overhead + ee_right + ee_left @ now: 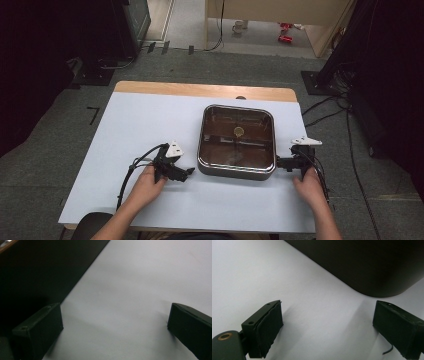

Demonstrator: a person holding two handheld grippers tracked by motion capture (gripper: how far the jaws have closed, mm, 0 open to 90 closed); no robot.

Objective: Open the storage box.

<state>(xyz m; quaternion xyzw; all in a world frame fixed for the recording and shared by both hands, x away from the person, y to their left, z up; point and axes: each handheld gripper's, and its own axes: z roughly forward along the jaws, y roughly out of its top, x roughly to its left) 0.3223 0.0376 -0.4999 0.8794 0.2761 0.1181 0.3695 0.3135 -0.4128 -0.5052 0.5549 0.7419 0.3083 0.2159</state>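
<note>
Square dark pan (236,142), glass-lidded, sits right of centre on the white worktop (130,125), well in from the far and near edges. Left claw (189,173), jaws wide and empty, lies just beside the pan's near-left corner, with open worktop to its left. Right claw (278,162), jaws wide and empty, sits at the pan's right wall, near the worktop's right edge.

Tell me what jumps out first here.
A square dark pan with a shiny rim sits right of centre on the pale blue table, a small round piece inside it. The left gripper and right gripper flank its near corners, both open, neither holding anything.
</note>
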